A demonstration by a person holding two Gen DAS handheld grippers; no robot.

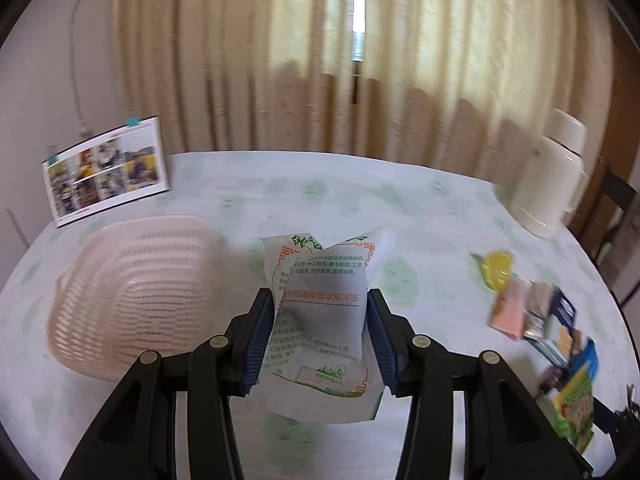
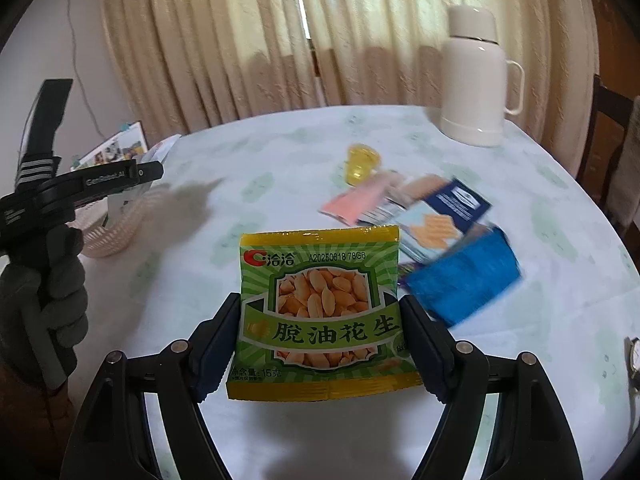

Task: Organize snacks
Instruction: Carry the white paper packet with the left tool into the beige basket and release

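Left gripper (image 1: 320, 320): jaws narrow, pads pressed on both sides of a white printed packet (image 1: 320, 320), held upright above the table (image 1: 420, 208).
Right gripper (image 2: 320, 340): jaws wide, clamped on the side edges of a green peanut packet (image 2: 320, 308), face toward the camera, lifted off the cloth.
Pink slatted basket (image 1: 132, 300): on the table, just left of the white packet.
Loose snack packets (image 2: 432, 220): heaped beyond the peanut packet, to its right.
Yellow jelly cup (image 2: 360, 162): behind the heap.
Cream flask (image 2: 476, 80): far edge, before the curtain (image 2: 240, 40).
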